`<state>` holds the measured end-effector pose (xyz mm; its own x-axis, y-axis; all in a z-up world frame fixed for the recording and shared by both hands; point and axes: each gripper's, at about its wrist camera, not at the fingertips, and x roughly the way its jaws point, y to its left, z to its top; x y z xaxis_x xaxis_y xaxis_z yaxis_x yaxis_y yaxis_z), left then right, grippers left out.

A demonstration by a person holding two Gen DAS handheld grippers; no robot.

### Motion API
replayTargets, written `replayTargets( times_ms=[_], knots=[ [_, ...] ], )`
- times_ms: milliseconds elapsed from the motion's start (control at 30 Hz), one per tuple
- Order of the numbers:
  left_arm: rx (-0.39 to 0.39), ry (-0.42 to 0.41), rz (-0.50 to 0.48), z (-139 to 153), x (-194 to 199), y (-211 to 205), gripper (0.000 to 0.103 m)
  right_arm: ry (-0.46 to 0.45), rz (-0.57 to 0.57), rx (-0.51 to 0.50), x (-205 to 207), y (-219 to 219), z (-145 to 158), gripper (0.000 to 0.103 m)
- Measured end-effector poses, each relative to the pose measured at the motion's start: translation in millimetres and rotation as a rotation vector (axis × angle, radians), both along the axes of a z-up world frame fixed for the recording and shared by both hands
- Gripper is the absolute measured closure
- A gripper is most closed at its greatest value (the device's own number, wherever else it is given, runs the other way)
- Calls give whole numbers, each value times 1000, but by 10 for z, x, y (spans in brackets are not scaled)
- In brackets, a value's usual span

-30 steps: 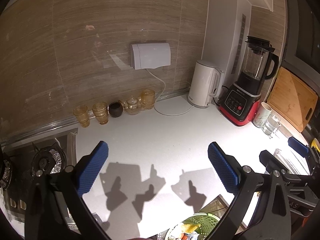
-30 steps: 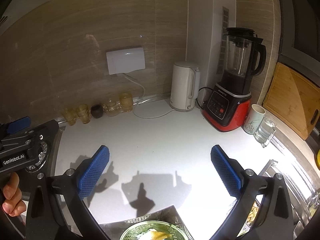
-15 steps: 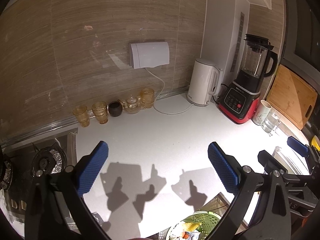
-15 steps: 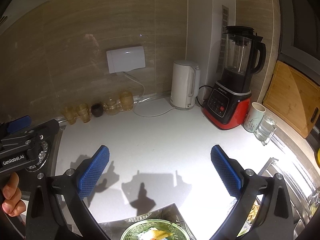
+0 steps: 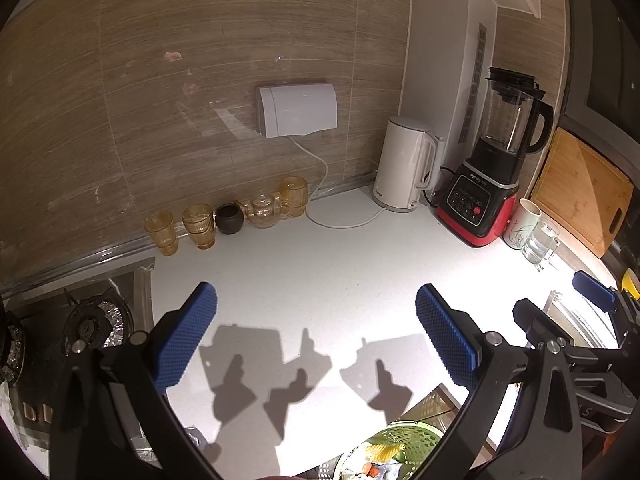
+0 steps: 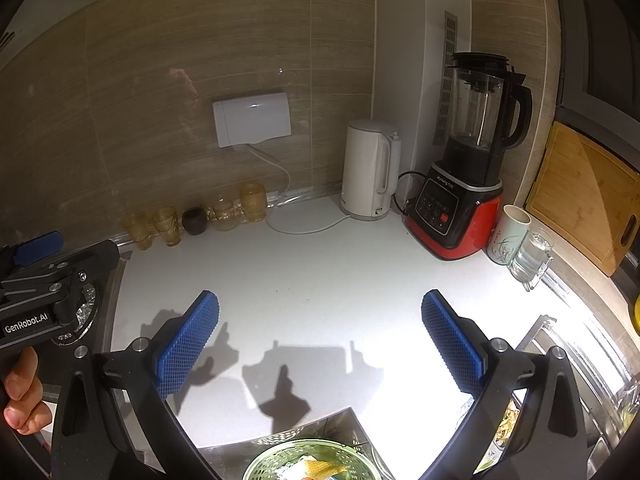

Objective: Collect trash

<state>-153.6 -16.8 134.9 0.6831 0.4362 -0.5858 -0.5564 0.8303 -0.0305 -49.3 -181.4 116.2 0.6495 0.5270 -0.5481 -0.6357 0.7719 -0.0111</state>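
My left gripper (image 5: 316,332) is open and empty above the white countertop (image 5: 320,264). My right gripper (image 6: 320,340) is open and empty above the same countertop (image 6: 320,272). A green strainer basket (image 6: 308,462) with yellow and white scraps sits at the bottom edge, below and between the right fingers; it also shows in the left wrist view (image 5: 394,448). More scraps (image 6: 508,420) lie in the sink area at the lower right. The right gripper body (image 5: 592,332) shows at the right of the left wrist view, and the left gripper body (image 6: 48,288) at the left of the right wrist view.
Along the back wall stand amber glasses (image 5: 160,232), a black cup (image 5: 229,219), a glass teapot (image 5: 264,210), a white kettle (image 5: 404,164) and a red-and-black blender (image 5: 492,176). A mug (image 6: 507,232), glass jug (image 6: 532,254) and cutting board (image 6: 584,196) stand right. A gas hob (image 5: 92,324) lies left.
Both views have shifted slightly; the back wall and appliances sit a little lower and farther. Both grippers stay open and empty.
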Motion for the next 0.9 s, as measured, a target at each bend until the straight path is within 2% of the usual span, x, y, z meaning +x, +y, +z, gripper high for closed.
replayTargets(
  times_ms=[900],
  knots=[
    [8, 5, -29, 11, 49, 87, 8, 5, 5, 1, 7, 9, 0, 2]
  ],
)
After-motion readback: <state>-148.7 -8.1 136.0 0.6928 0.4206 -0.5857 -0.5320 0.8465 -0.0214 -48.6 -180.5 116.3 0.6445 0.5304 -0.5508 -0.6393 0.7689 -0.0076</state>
